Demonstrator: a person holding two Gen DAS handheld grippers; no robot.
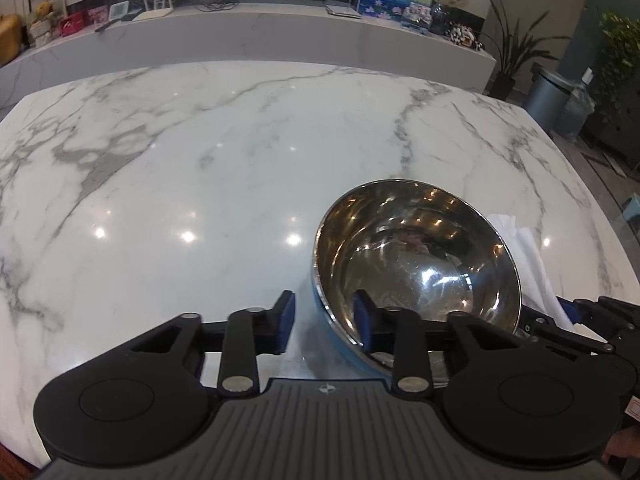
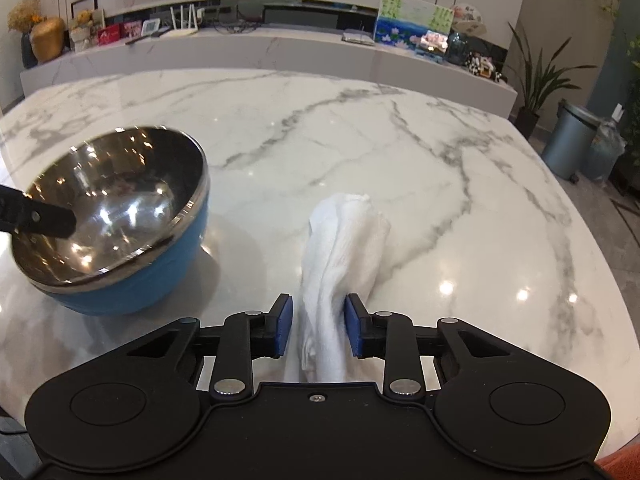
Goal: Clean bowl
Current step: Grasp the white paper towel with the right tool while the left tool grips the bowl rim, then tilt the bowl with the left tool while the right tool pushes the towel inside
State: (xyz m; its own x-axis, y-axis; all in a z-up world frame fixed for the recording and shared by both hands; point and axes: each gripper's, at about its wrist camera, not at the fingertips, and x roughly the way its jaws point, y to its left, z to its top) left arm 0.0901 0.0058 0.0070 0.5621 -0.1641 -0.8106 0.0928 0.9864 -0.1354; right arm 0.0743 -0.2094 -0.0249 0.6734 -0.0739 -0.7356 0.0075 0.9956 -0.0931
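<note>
Now bowl (image 1: 416, 264) rim sits between left fingers (image 1: 286, 324), ungripped.

Stuff I can't make out from here

Cloth (image 1: 528, 264) mostly tucked behind the bowl (image 1: 416, 256) on my left cam; bowl's near rim hidden by the finger (image 1: 366, 322); shelf clutter (image 2: 120, 32) too tiny.

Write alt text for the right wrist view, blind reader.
The right claw straddles a crumpled white cloth on a marble table, fingers on either side, not visibly pinching. To its left a tilted steel bowl with a blue outside has the left claw's black finger reaching over its rim.
</note>
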